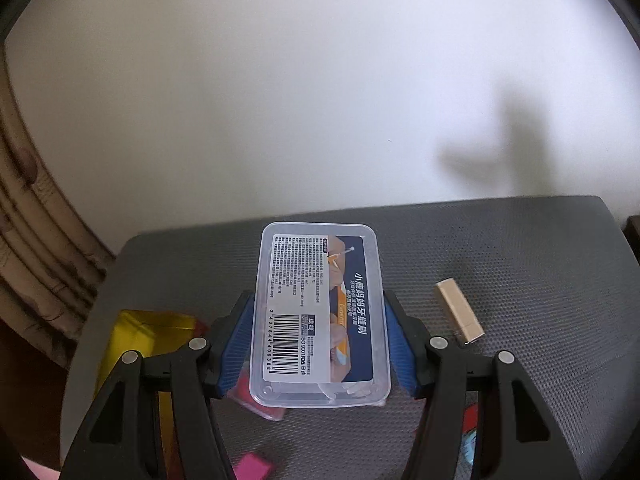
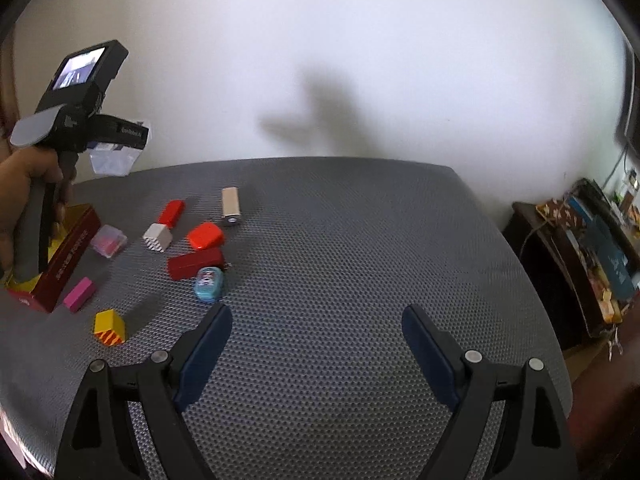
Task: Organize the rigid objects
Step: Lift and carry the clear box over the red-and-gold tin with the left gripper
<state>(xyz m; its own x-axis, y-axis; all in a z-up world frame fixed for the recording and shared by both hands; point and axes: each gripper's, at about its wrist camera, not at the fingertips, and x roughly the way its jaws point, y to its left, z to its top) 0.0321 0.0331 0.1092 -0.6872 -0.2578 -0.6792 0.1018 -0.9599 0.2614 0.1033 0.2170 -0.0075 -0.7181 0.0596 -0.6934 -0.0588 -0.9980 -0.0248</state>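
My left gripper [image 1: 319,332] is shut on a clear plastic box with a blue label and barcode [image 1: 320,312], held in the air above the grey mat. The same box [image 2: 114,160] shows in the right wrist view under the left gripper at far left. Below it stands an open red box with a yellow inside [image 2: 60,256], also in the left wrist view [image 1: 140,332]. My right gripper [image 2: 316,344] is open and empty above bare mat near the front. Small rigid objects lie on the mat: a beige stick [image 2: 231,206], a red case [image 2: 195,262], a pink block [image 2: 79,294].
More small items lie left of centre: a yellow striped block [image 2: 109,328], a blue oval case [image 2: 209,284], a red rounded piece [image 2: 205,236], a white striped block [image 2: 158,237], a small clear box [image 2: 109,241]. A cluttered dark shelf [image 2: 580,248] stands to the right.
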